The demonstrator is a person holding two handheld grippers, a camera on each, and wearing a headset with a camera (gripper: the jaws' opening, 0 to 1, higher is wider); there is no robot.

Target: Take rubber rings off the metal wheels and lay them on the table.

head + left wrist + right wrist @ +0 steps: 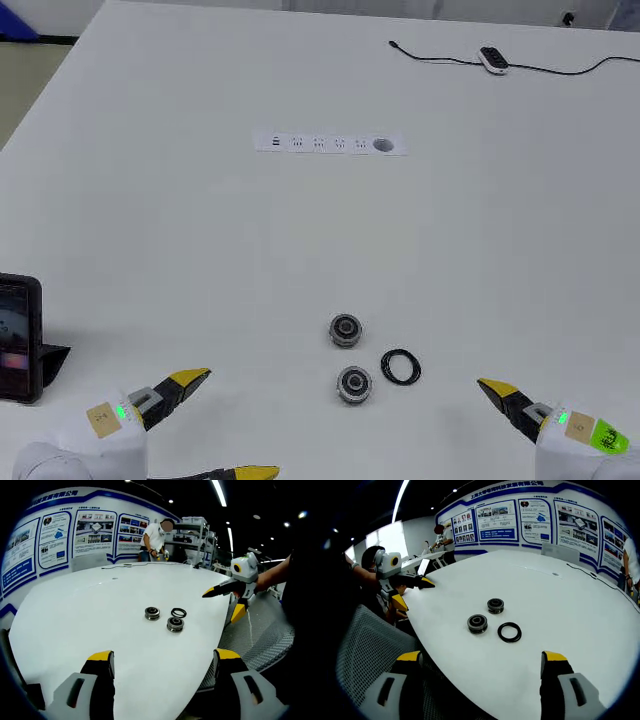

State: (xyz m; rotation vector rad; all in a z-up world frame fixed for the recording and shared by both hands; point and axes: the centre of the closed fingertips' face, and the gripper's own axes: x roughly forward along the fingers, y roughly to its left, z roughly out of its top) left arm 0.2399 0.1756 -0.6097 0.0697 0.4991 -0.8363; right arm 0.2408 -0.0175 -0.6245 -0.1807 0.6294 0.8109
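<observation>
While the left gripper (160,660) holds its jaws wide and empty at the bottom of its own view, a wheel (152,613), a second wheel (175,624) and a ring (178,612) lie close together at mid-frame on the table (100,600). In the right gripper view, the right gripper (482,662) is likewise wide and empty, and the ring lies flat just right of the lower wheel. In the head view, the grippers sit in the lower corners, with the ring at lower centre, right of both wheels.

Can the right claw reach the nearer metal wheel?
Probably yes: the open right claw faces the nearer round metal wheel across bare white table; the black rubber ring lies beside that path.
</observation>
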